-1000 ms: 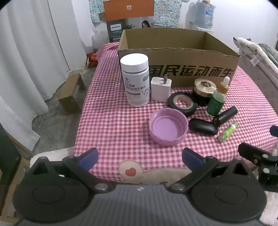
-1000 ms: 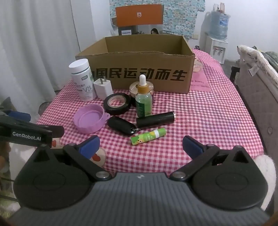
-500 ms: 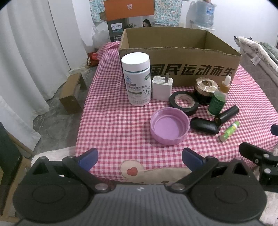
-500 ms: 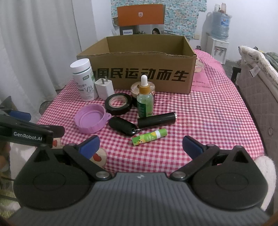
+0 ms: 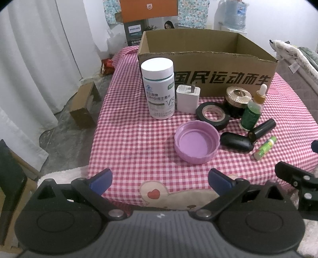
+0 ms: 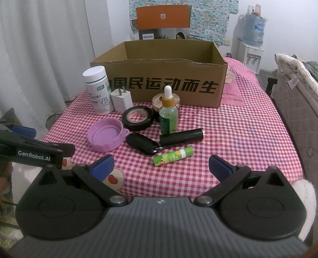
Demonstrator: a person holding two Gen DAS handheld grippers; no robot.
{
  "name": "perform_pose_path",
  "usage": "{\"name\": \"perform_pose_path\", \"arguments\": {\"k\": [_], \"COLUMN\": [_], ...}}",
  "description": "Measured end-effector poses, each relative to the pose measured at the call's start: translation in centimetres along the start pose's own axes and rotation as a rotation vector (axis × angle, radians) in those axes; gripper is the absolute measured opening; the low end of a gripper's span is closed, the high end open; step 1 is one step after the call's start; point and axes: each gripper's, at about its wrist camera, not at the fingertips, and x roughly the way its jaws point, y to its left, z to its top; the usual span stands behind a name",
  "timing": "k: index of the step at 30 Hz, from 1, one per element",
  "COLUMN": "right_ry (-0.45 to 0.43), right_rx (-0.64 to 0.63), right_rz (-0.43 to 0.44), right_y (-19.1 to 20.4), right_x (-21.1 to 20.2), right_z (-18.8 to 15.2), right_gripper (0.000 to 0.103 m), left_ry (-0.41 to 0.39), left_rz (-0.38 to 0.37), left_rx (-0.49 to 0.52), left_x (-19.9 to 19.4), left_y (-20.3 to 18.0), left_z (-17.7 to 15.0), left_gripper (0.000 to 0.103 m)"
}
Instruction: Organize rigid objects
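An open cardboard box (image 5: 208, 65) (image 6: 159, 79) stands at the back of a red checked table. In front of it are a white pill bottle (image 5: 159, 91) (image 6: 98, 91), a white charger plug (image 5: 187, 98) (image 6: 121, 100), a black tape roll (image 5: 213, 115) (image 6: 138, 120), a gold-lidded jar (image 5: 237, 101), a green dropper bottle (image 5: 253, 111) (image 6: 168, 115), a purple lid (image 5: 196, 144) (image 6: 106, 137), a black key fob (image 5: 236, 141) (image 6: 142, 143), a black tube (image 5: 262, 130) (image 6: 181, 137) and a green lip balm (image 5: 265, 147) (image 6: 173, 155). My left gripper (image 5: 160, 178) and right gripper (image 6: 161, 166) are open and empty, near the table's front edge.
A small cardboard box (image 5: 83, 107) lies on the floor to the left. White curtains (image 5: 29, 59) hang on the left. A water dispenser (image 6: 252, 39) stands at the back right, a padded bed edge (image 6: 294, 95) on the right. An orange Philips box (image 6: 163, 17) stands behind the cardboard box.
Both grippers have moved slightly forward toward the table. Nothing on the table has moved.
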Motion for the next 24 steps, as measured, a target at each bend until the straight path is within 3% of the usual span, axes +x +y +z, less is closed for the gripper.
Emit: {"name": "perform_pose_path", "arguments": {"k": [24], "right_ry": [0.0], "right_rx": [-0.004], "right_rz": [0.002], "right_y": [0.28], "right_x": [0.05], "right_z": [0.08], "right_gripper": [0.102], "left_ry": [0.012], "left_rz": [0.006], "left_rx": [0.002], "left_x": [0.16], "left_y": [0.26], "left_z": [-0.12], "left_gripper": [0.103]}}
